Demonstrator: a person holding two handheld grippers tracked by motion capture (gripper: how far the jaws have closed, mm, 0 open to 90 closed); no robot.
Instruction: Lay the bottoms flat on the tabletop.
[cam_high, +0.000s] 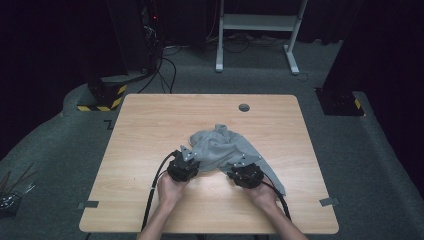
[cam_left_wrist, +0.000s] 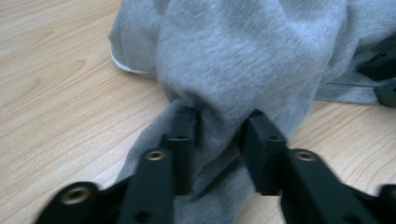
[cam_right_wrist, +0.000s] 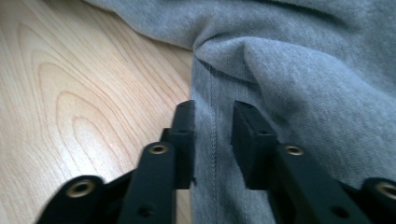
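Note:
A crumpled grey garment (cam_high: 220, 145) lies in the middle of the wooden table (cam_high: 145, 130). My left gripper (cam_high: 186, 162) sits at the cloth's near left edge, my right gripper (cam_high: 243, 171) at its near right edge, each held in a hand. In the left gripper view a thick bunched fold of the garment (cam_left_wrist: 243, 51) is pinched by the left gripper (cam_left_wrist: 219, 135), whose jaws stand close together. In the right gripper view a stitched hem of the garment (cam_right_wrist: 303, 70) runs through the narrow gap of the right gripper (cam_right_wrist: 212, 126), and the cloth puckers just beyond it.
A round cable hole (cam_high: 244, 107) is near the table's far edge. Grey tape marks (cam_high: 89, 204) (cam_high: 327, 201) sit at the front corners. A white desk frame (cam_high: 257, 22) and a black-and-yellow striped base (cam_high: 102, 97) stand on the floor behind.

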